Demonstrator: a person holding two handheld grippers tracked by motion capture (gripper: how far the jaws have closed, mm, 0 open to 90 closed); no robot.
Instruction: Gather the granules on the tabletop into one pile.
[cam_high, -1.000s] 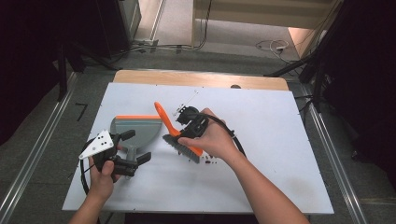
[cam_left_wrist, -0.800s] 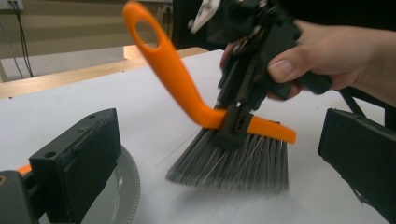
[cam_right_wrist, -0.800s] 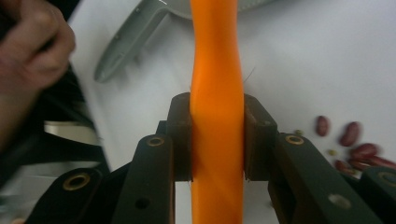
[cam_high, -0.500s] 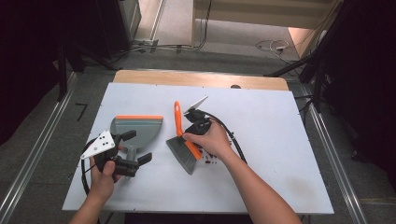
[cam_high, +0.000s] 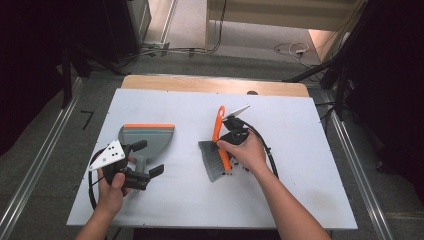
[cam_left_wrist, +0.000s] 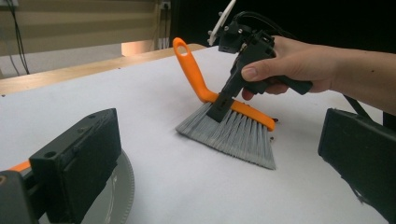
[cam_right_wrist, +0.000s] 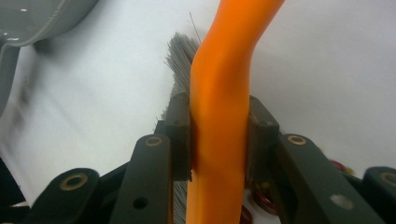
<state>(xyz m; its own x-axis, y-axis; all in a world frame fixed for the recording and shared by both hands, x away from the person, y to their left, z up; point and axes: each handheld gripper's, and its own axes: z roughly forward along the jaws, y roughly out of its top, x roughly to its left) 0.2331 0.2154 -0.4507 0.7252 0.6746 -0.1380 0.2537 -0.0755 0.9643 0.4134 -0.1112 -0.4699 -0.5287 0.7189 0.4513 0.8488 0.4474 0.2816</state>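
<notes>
A hand brush (cam_high: 218, 125) with an orange handle and grey bristles (cam_left_wrist: 233, 135) stands at the middle of the white board, its bristle tips on the surface. My right gripper (cam_right_wrist: 219, 140) is shut on the brush's orange back, one pad on each side. It also appears in the high view as the right gripper (cam_high: 226, 156). A grey dustpan (cam_high: 147, 136) with an orange lip lies at the left. My left gripper (cam_high: 150, 158) is open, its jaws wide apart on either side of the dustpan's handle. One of its fingers (cam_left_wrist: 79, 158) sits above the pan's grey edge.
A few small dark red bits (cam_high: 239, 169) lie on the white board (cam_high: 300, 190) beside the bristles. A wooden strip (cam_high: 215, 84) runs along the far edge. Cables trail from both grippers, and metal rails flank the table.
My right gripper has carried the brush to the right, away from the dustpan, and down. The handle has swung to point away from me. The left hand has stayed put.
</notes>
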